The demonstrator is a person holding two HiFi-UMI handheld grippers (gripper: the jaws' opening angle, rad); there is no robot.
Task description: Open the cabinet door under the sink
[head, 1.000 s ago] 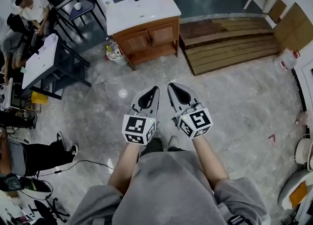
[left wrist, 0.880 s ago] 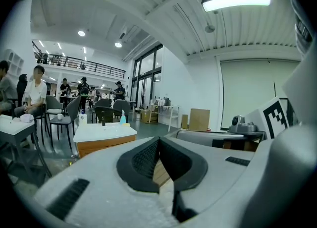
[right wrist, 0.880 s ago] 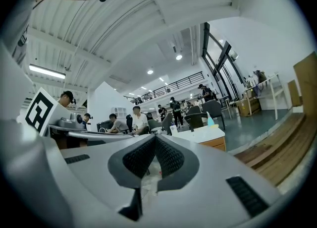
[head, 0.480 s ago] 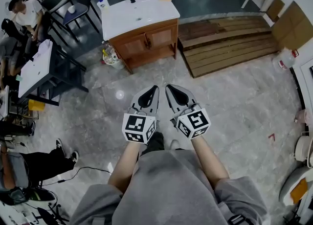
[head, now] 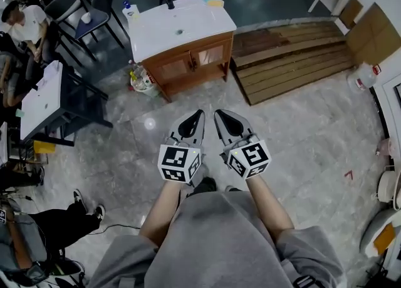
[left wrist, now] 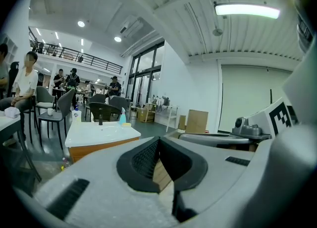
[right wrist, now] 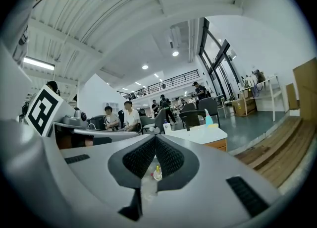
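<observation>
**Grippers carried shut, the cabinet well ahead of us**

Closest to us, our forearms run out from a grey top, and the left gripper (head: 197, 116) and right gripper (head: 220, 116) sit side by side at waist height, marker cubes facing up. We judge this a carrying pose: neither tool is aimed at anything within reach. In the left gripper view the left gripper (left wrist: 158, 140) has its jaws pressed together at the tips, with nothing caught between the pads. The right gripper (right wrist: 155, 138) is the same in its own view, tips meeting on nothing.

Under them lies only bare marble floor (head: 294, 130), so we take it that walking comes before any reaching.

Further on, well apart from both tools, stands the wooden cabinet (head: 188, 79) with the white sink (head: 178, 27) on top. Its two cabinet doors (head: 191, 61) look closed, their handles meeting at the middle seam, where we expect a jaw must hook. Bottles (head: 139, 80) crowd the floor at its left corner, and planks (head: 294, 55) lie to its right. That leaves the front the only clear approach.
</observation>
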